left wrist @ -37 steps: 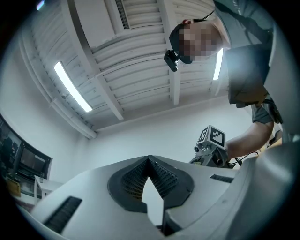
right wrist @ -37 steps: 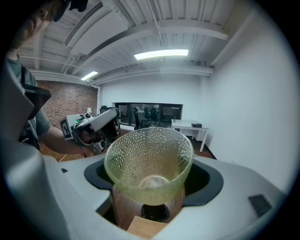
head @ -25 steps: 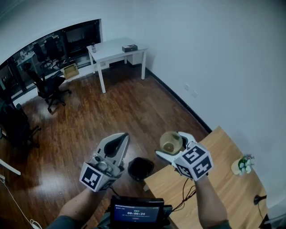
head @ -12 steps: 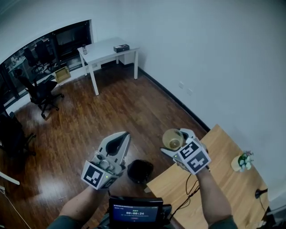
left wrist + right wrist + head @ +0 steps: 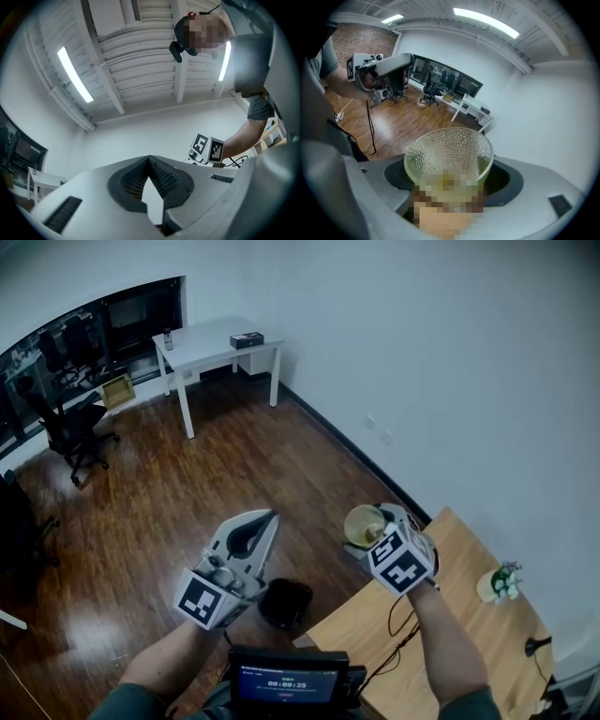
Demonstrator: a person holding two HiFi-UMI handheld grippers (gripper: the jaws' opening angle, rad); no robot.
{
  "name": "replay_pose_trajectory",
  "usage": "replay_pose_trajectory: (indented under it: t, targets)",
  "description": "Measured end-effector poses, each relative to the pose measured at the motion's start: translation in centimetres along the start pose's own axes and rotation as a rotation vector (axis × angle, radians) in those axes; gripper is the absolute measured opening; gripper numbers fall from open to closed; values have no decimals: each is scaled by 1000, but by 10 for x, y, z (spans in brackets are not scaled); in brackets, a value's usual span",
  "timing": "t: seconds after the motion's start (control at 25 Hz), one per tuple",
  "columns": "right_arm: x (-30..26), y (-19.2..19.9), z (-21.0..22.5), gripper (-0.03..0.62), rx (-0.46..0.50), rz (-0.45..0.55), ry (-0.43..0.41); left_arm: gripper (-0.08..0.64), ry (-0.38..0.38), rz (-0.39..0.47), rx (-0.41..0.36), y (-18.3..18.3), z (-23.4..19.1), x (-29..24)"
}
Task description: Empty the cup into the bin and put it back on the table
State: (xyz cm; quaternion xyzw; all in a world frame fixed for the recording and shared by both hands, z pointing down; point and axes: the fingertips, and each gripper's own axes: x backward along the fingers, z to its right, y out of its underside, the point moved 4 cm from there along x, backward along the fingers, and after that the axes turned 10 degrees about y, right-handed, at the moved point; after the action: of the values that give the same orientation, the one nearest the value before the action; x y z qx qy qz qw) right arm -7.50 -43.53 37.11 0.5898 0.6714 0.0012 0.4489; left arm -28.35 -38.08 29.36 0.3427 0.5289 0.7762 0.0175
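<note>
The cup (image 5: 363, 524), a clear dimpled glass with a yellowish tint, is pinched between the widely spread jaws of the right gripper (image 5: 367, 532), one dark pad being pressed to each side of its wall. It is held in the air, with its round mouth shown to the head view. Whether anything is left in it cannot be told. The left gripper (image 5: 269, 517) is held empty, its jaw tips brought together with only a narrow slit left behind them, and it is pointed upward and away from the person.

Between and below the two grippers, a dark round bin (image 5: 286, 604) is seen on the wooden floor (image 5: 187, 493), just beside the corner of the light wooden table (image 5: 469, 615). The cup is held over that table's floor-side edge, well clear of its top. A black cable (image 5: 398, 634) is laid across the table. A small pale pot with a plant (image 5: 497, 585) is set near its far side.
</note>
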Motion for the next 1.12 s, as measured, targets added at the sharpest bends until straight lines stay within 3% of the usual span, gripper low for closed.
replay_pose_trajectory:
  t: [0.16,1.12]
  targets:
    - [-7,-8,1,402,74,-28,23,-9,-12,-37,33,8,-8,2]
    - [-30,-26,7,402,294,-125,93,-9,-20,-37,46,14,-30,8]
